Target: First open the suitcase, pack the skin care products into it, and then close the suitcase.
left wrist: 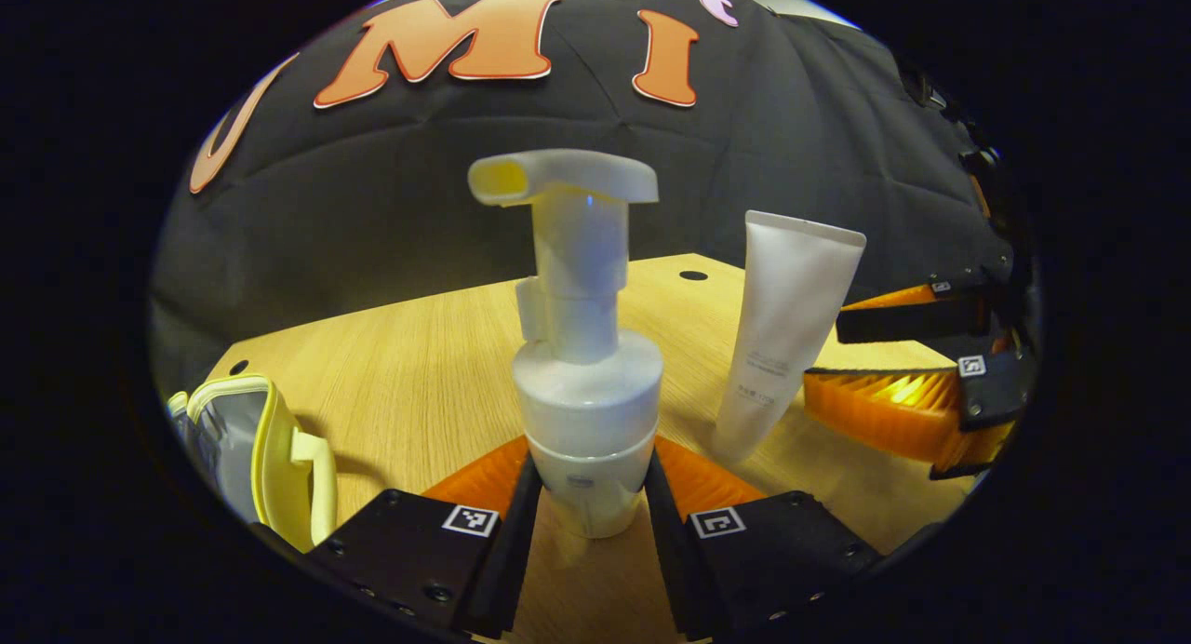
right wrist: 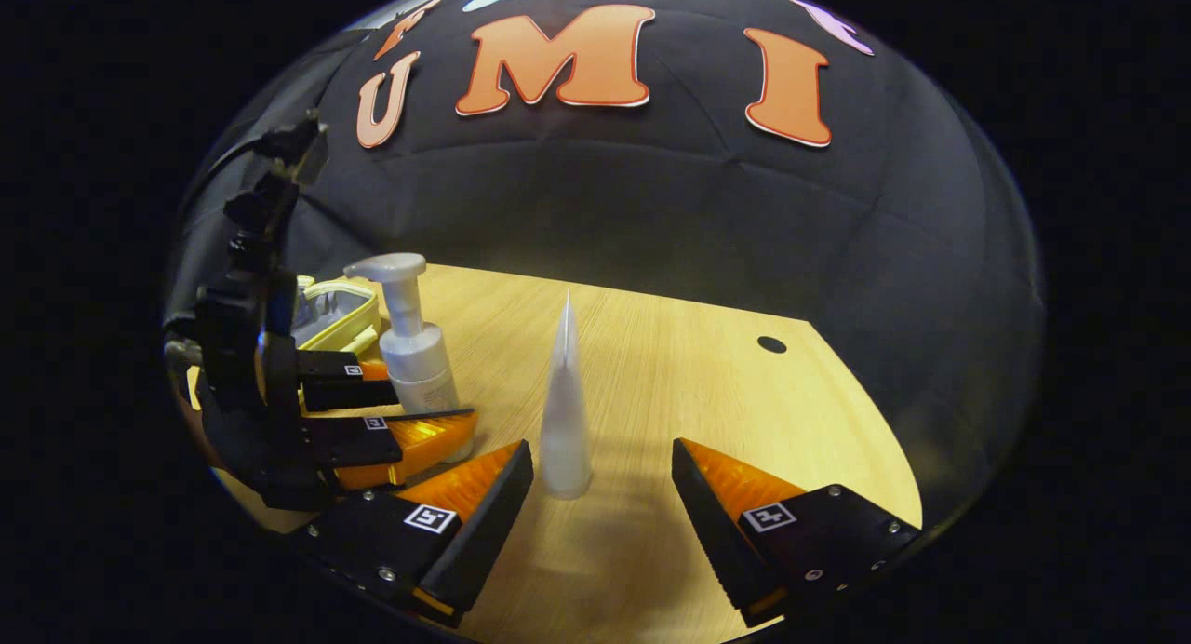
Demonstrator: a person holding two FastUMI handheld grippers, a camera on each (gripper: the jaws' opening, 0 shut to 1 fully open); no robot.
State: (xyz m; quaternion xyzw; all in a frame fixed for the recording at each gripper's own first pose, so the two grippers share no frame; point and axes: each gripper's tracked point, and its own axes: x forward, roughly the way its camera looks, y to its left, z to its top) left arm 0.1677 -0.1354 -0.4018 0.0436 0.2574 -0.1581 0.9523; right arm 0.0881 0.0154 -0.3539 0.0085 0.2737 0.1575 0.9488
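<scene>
A white pump bottle (left wrist: 586, 383) stands on the wooden table (left wrist: 419, 346), and my left gripper (left wrist: 591, 458) is shut on its lower body with a finger against each side. To its right a white tube (left wrist: 791, 318) stands on its cap. The right gripper (left wrist: 823, 355) reaches in beside that tube. In the right gripper view the tube (right wrist: 566, 411) stands edge-on between the wide-open fingers of my right gripper (right wrist: 600, 449), touching neither. The left gripper (right wrist: 433, 407) holds the pump bottle (right wrist: 414, 342) there. The small yellow suitcase (left wrist: 256, 449) lies at the far left.
The suitcase (right wrist: 340, 314) sits behind the left gripper, close to the wall cloth. The table (right wrist: 707, 393) has a small round hole (right wrist: 771, 343) near its far right edge. Bare wood stretches right of the tube.
</scene>
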